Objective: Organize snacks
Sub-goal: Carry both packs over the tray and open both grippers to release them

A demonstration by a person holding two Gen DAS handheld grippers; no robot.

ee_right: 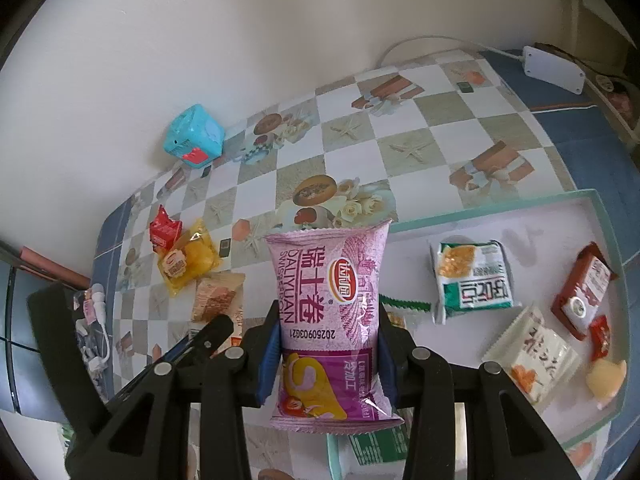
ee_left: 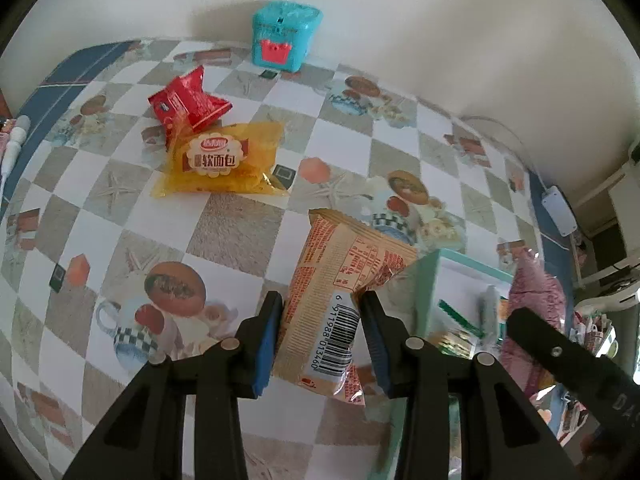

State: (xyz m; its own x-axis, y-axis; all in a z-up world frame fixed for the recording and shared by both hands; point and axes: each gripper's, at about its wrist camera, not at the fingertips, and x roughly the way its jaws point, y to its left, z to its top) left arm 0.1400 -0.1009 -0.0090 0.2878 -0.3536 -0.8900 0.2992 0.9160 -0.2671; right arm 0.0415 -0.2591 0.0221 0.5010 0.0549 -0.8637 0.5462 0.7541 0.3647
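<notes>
Your left gripper (ee_left: 320, 320) is clenched on a pale orange snack packet with a barcode (ee_left: 336, 300), pinched between the blue pads and lifted just above the counter (ee_left: 240, 220). Your right gripper (ee_right: 328, 344) grasps a purple Swiss-roll packet (ee_right: 328, 312), held upright over the near left edge of a shallow mint-rimmed white tray (ee_right: 520, 196).

Only the right wrist view shows what lies in the tray: a green-and-white packet (ee_right: 472, 280), a cream packet with orange print (ee_right: 536, 356), a dark red packet (ee_right: 584, 292), a small red wrapper (ee_right: 600, 338) and a pale yellow jelly cup (ee_right: 606, 376) at the right.

The left wrist view catches just the tray's corner, yet gives the clearer look at what waits on the counter: a yellow soft-bread packet (ee_left: 224, 160) and, touching its far side, a crumpled red packet (ee_left: 188, 100). A teal cube-shaped box (ee_left: 286, 36) stands far off against the wall (ee_left: 400, 20).
</notes>
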